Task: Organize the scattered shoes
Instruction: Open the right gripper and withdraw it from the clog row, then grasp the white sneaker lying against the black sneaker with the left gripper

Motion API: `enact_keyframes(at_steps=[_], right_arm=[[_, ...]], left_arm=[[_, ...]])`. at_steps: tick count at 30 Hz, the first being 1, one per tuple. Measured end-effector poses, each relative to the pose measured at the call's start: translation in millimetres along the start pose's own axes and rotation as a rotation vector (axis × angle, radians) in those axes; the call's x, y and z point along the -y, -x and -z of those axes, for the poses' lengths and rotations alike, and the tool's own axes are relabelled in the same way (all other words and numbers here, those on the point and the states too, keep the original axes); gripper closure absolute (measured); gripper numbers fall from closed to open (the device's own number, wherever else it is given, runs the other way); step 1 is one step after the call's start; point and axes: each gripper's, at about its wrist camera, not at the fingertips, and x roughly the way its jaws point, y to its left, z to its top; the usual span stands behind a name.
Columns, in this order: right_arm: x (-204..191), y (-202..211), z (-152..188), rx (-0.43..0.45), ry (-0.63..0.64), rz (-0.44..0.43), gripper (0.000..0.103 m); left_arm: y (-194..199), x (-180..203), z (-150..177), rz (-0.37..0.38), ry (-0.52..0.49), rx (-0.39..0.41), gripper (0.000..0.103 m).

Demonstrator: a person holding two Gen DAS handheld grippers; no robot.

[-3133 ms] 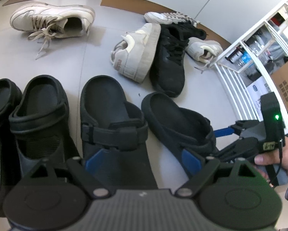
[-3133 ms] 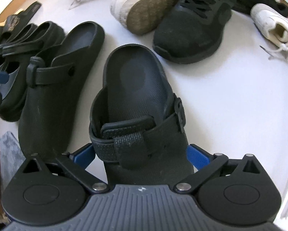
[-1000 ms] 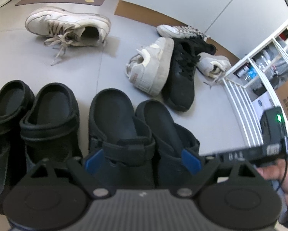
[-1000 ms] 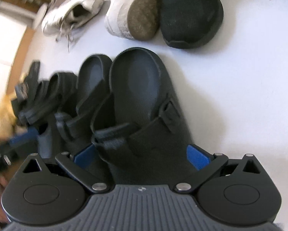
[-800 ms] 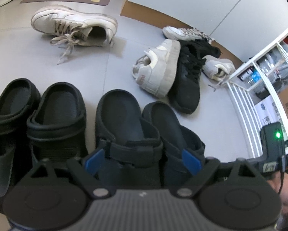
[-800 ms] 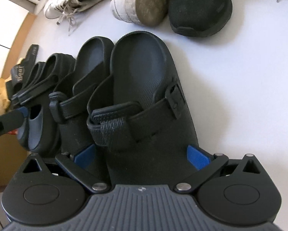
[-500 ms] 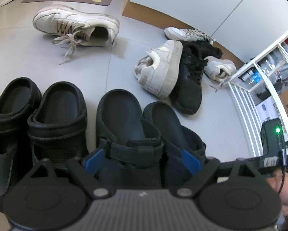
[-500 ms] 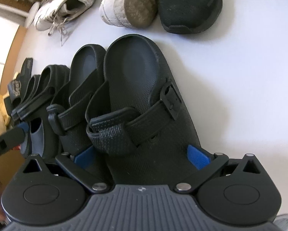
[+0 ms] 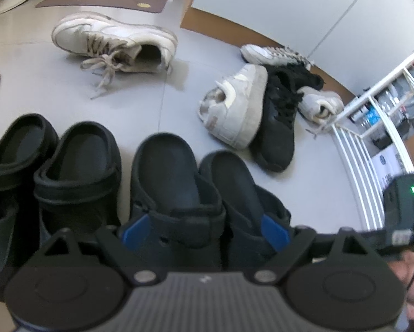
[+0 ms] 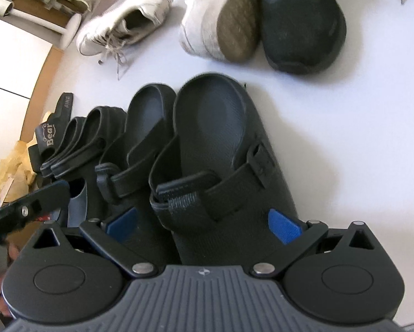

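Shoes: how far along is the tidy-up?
Done: four dark clogs stand in a row. In hand: each tongs straddles one strapped clog, left tongs and right tongs. Left: white sneakers and a black sneaker lie scattered.

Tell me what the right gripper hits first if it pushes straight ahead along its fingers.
Most likely the black clog already sitting between the right gripper fingers; past its heel lies bare floor.

4 blk clogs (image 9: 176, 182), 4 wht sneakers (image 9: 115, 41) – 2 blk (image 9: 279, 121)
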Motion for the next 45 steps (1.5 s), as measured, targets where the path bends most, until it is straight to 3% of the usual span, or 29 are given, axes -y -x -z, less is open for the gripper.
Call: enact_keyframes(at_steps=[11, 20, 25, 28, 45], right_arm=[[4, 38, 5, 0.090, 0.097, 0.000, 0.000], [16, 58, 1, 0.151, 0.070, 0.003, 0.000], [21, 61, 4, 0.164, 0.052, 0.000, 0.000], [25, 63, 8, 0.164, 0.048, -0.002, 0.000], [45, 61, 1, 0.144, 0.027, 0.018, 0.000]], left_arm=[[2, -2, -30, -0.042, 0.002, 0.069, 0.013], [-4, -5, -43, -0.066, -0.030, 0.089, 0.013], [-16, -3, -62, -0.099, -0.104, 0.096, 0.013], [-25, -4, -79, -0.115, -0.091, 0.113, 0.013], [-62, 26, -116, -0.049, -0.062, 0.103, 0.013]])
